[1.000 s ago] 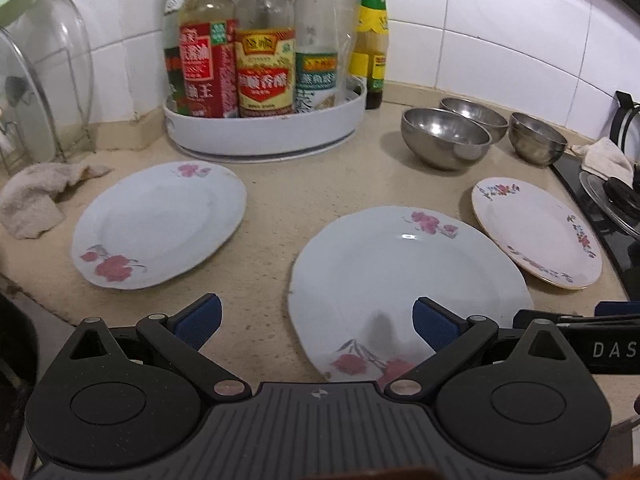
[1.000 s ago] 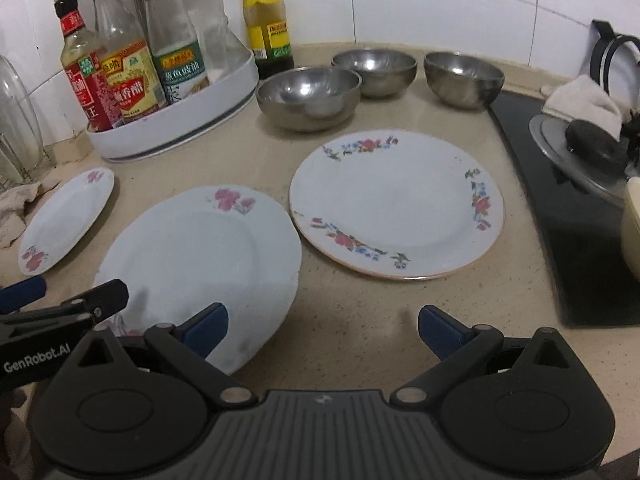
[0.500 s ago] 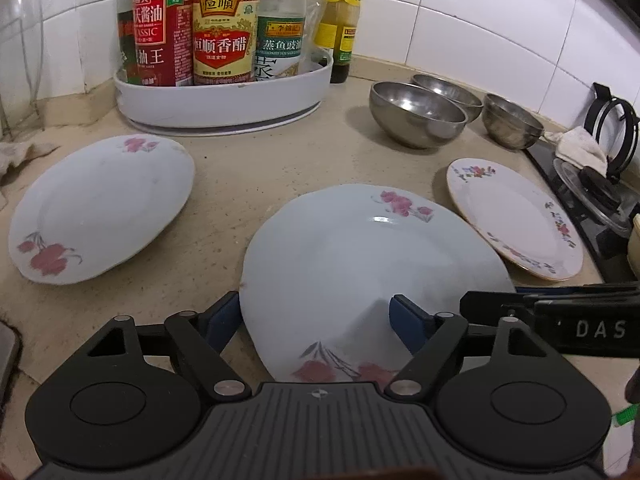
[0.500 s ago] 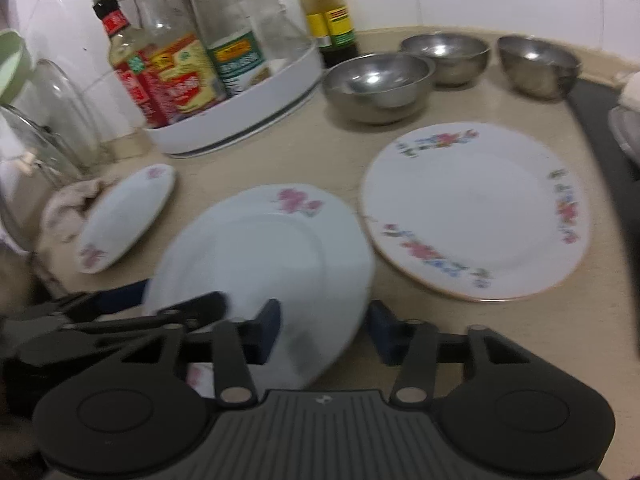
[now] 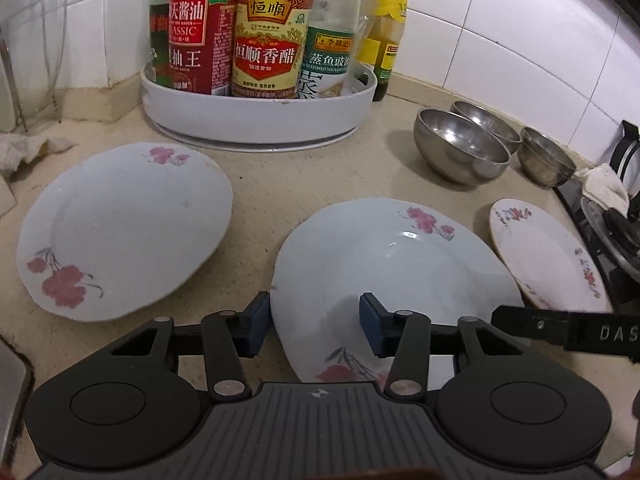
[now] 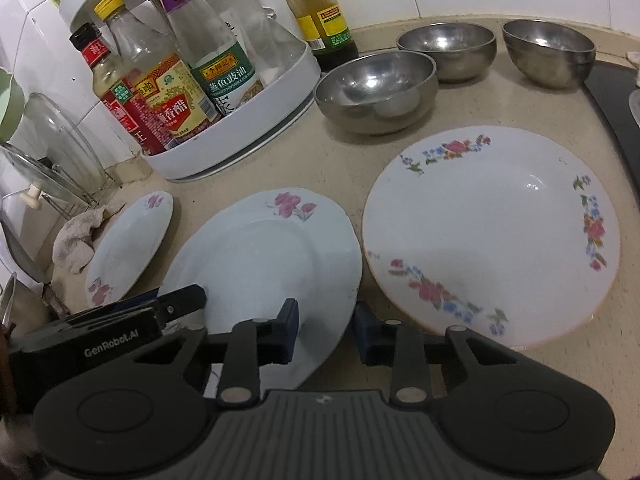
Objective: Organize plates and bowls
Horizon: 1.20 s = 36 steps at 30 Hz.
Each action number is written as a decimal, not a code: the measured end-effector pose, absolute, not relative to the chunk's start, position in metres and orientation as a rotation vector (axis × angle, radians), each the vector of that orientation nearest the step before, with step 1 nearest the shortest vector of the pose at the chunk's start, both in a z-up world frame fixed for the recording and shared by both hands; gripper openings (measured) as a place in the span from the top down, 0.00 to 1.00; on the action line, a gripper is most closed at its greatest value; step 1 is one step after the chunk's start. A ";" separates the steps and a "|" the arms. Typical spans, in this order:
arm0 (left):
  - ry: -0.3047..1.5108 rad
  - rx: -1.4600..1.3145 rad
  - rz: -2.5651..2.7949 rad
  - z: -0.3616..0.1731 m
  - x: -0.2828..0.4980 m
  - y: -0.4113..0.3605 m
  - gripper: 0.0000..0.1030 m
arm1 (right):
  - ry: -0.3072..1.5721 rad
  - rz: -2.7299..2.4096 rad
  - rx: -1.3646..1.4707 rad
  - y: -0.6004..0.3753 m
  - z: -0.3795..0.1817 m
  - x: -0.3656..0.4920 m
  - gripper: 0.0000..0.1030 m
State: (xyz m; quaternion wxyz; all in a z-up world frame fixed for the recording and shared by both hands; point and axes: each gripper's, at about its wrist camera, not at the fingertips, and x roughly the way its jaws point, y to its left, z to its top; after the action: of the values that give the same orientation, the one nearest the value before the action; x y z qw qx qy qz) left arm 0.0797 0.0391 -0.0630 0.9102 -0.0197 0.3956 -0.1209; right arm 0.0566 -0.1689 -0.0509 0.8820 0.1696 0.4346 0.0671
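While the middle plate (image 5: 396, 264) lies on the counter (image 5: 280, 184), its near rim is straddled by the part-open left gripper (image 5: 316, 330) and right gripper (image 6: 326, 330), neither visibly clamped.

The left tool (image 5: 314, 326) hides the middle plate's (image 5: 400, 264) near rim; the stove (image 5: 612, 236) is cut off.

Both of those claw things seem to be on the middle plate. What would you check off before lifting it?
1. Left gripper straddles the middle plate's near rim: ok.
2. Right gripper straddles its right rim: ok.
3. Jaws clamped firmly on the rim: cannot tell.
4. Plate not touching the colourful-bordered plate: cannot tell, the edges look very close.
5. Left plate apart and bare, ready to stack onto: ok.
6. Steel bowls out of the way: ok.
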 end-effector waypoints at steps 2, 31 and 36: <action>0.809 -0.033 -0.246 -0.063 0.081 0.037 0.47 | 0.905 0.142 0.346 -0.169 -0.051 0.062 0.73; 0.783 -0.093 -0.153 -0.064 0.099 0.040 0.51 | 0.866 0.191 0.299 -0.170 -0.054 0.093 0.75; 0.776 -0.096 -0.142 -0.065 0.101 0.041 0.51 | 0.861 0.202 0.270 -0.167 -0.054 0.098 0.75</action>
State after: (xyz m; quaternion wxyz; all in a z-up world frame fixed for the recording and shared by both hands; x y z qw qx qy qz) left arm 0.1008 0.0414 -0.0652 0.9221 -0.0466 0.3777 -0.0692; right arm 0.0980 -0.1665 -0.0541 0.8950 0.1303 0.4152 0.0976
